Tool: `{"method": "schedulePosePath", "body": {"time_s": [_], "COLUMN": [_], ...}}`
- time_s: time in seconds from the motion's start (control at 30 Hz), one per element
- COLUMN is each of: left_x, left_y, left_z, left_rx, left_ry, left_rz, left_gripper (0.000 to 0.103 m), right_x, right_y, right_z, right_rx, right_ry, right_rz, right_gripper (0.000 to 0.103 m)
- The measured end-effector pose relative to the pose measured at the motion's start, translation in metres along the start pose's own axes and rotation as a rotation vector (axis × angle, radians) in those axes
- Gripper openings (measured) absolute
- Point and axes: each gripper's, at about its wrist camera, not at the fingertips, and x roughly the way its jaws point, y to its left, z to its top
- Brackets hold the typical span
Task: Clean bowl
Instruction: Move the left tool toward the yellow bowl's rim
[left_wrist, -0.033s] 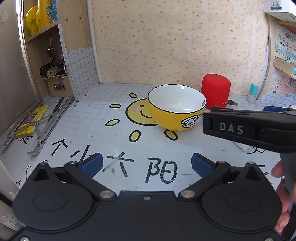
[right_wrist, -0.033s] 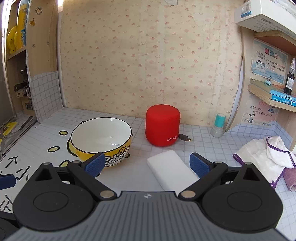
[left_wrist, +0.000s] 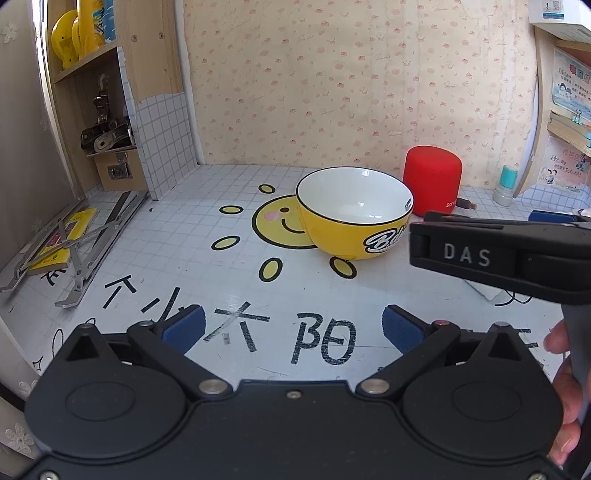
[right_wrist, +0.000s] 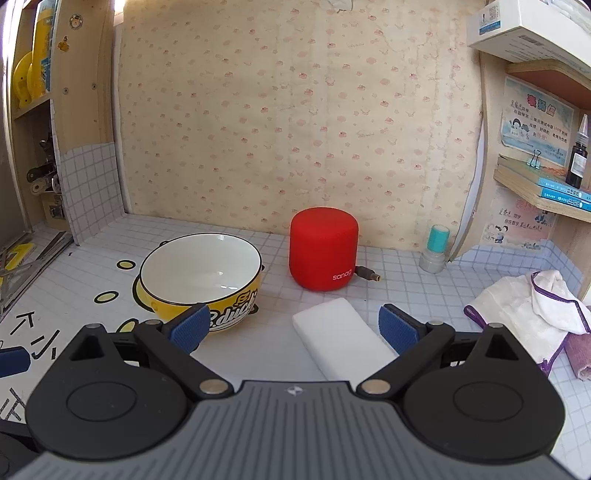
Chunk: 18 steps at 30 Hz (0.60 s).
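Both tongs held open and empty over the desk, the bowl standing untouched ahead.

Nearest in the left wrist view, the left tongs (left_wrist: 291, 328) gape wide above the black characters painted on the tiled desk (left_wrist: 177, 229), nothing between the blue pads; the right tongs (right_wrist: 291, 326) are spread just as wide, and their black body reaches in from the right of the left view with a hand (left_wrist: 565, 387) on its grip. Between the right tongs' pads lies a white sponge block (right_wrist: 343, 336), not touched. Farther out the yellow bowl (left_wrist: 354, 212) — white inside, upright — sits on the smiling sun picture, left of the sponge. Behind it stands a red cylinder speaker (right_wrist: 324, 248), near but apart, and off to the right a crumpled white cloth (right_wrist: 532, 306).
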Motion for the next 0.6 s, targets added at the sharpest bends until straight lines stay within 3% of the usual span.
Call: {"method": "schedulePosePath", "body": {"time_s": [0.6], "left_x": [0.009], "left_y": [-0.002], "left_z": [0.002], "left_rx": [0.021], "left_ry": [-0.007], "left_rz": [-0.014], "left_gripper": [0.102], "right_x": [0.006], "right_y": [-0.013], "right_z": [-0.007], "right_rx": [0.036], "right_ry": [0.007], "right_rz": [0.029], "right_gripper": [0.098]}}
